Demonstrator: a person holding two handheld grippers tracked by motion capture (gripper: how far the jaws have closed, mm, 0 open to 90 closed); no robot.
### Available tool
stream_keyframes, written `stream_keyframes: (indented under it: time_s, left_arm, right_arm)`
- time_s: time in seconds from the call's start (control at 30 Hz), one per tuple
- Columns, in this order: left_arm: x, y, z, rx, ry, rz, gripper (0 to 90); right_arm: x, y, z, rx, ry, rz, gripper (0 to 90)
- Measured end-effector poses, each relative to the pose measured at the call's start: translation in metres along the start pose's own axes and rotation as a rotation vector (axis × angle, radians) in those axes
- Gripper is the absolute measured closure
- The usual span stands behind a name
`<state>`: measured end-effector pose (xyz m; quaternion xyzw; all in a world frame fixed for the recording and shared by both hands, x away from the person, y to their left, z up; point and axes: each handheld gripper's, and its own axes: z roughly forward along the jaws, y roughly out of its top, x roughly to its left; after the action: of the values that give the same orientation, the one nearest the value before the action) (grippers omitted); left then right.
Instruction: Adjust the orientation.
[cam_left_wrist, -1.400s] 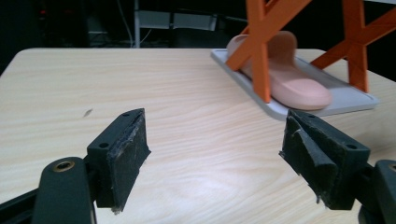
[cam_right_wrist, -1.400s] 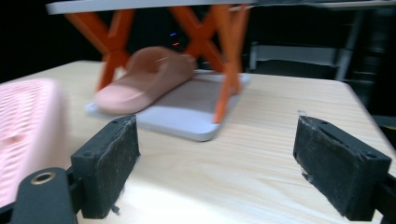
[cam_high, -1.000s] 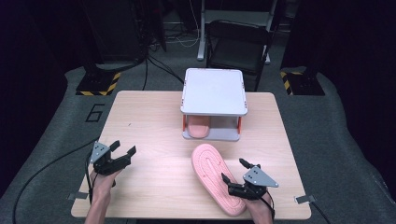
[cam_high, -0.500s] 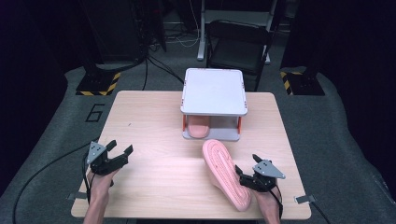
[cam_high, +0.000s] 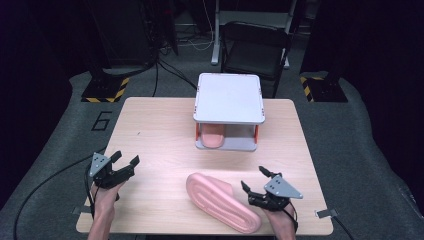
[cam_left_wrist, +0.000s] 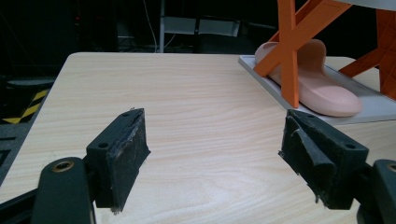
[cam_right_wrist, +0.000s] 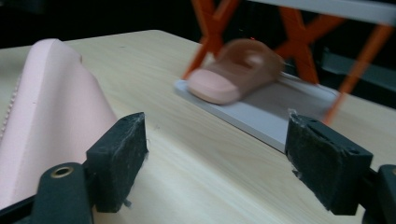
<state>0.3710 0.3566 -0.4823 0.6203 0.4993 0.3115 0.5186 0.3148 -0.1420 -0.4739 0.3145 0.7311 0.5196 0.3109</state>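
- The loose pink foam slipper (cam_high: 222, 201) lay sole-up and slantwise on the pale wooden counter (cam_high: 160, 130), near the front edge, just left of the right gripper (cam_high: 256, 187).
- The right gripper's jaws stood wide with nothing between them; they had just been closing a little, and the slipper's edge (cam_right_wrist: 51, 116) sat outside the left jaw in the right gripper view.
- The left gripper (cam_high: 126, 164) hung open and empty over bare counter at the left, well apart from the slipper.
- The small white two-level rack with orange cross-braced legs (cam_high: 229, 97) stood at the counter's far middle; its lower tray (cam_left_wrist: 373, 105) held the matching pink slipper (cam_high: 212, 137) on its left half, leaving the right half free. Its top lay bare.
- To do the pickup well, I judged the right gripper should swing left until the slipper's rim sits squarely between the pads, close on the firm edge rather than the flexing middle, then lift level.
- Sliding it in beside its mate would likely need a low, flat approach to clear the orange braces.
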Motion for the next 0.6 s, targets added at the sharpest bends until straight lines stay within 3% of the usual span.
stream_keyframes:
  time_s: [0.07, 0.1, 0.13, 0.23, 0.27, 0.33, 0.4, 0.47, 0.5, 0.53, 0.6]
  left_arm:
    - [0.000, 0.001, -0.002, 0.000, 0.001, -0.004, 22.3]
    - [0.000, 0.001, -0.002, 0.000, 0.001, -0.004, 22.4]
    - [0.001, 0.001, -0.002, -0.008, 0.003, -0.004, 22.4]
    - [0.002, 0.002, -0.003, -0.005, 0.003, -0.006, 22.4]
    - [0.002, 0.002, -0.003, -0.009, 0.004, -0.006, 22.4]
    - [0.003, 0.001, -0.003, -0.008, 0.007, -0.012, 22.4]
    - [0.003, 0.001, -0.004, -0.005, 0.007, -0.013, 22.4]
    - [0.003, 0.002, -0.004, -0.003, 0.008, -0.011, 22.4]
    - [0.003, 0.002, -0.004, -0.003, 0.008, -0.011, 22.4]
    - [0.003, 0.002, -0.004, -0.002, 0.011, -0.011, 22.4]
    - [0.002, 0.001, -0.003, -0.010, 0.010, -0.014, 22.4]
  right_arm:
    - [0.022, 0.007, 0.002, 0.009, 0.075, -0.043, 21.1]
    - [0.022, 0.007, 0.002, 0.009, 0.075, -0.043, 21.1]
    - [0.030, 0.008, 0.006, 0.015, 0.142, -0.036, 21.9]
    - [0.031, 0.010, 0.008, 0.018, 0.137, -0.034, 21.9]
    - [0.029, 0.010, 0.010, 0.016, 0.135, -0.002, 21.9]
    - [0.026, 0.010, 0.011, 0.013, 0.130, -0.012, 21.9]
    - [0.019, 0.007, 0.010, 0.020, 0.120, 0.030, 22.2]
    - [0.015, 0.005, 0.007, 0.036, 0.148, 0.077, 24.5]
    - [0.015, 0.005, 0.007, 0.036, 0.148, 0.077, 24.5]
    - [0.013, 0.003, 0.002, 0.025, 0.188, 0.128, 26.6]
    - [0.011, 0.002, 0.002, 0.019, 0.213, 0.130, 27.8]
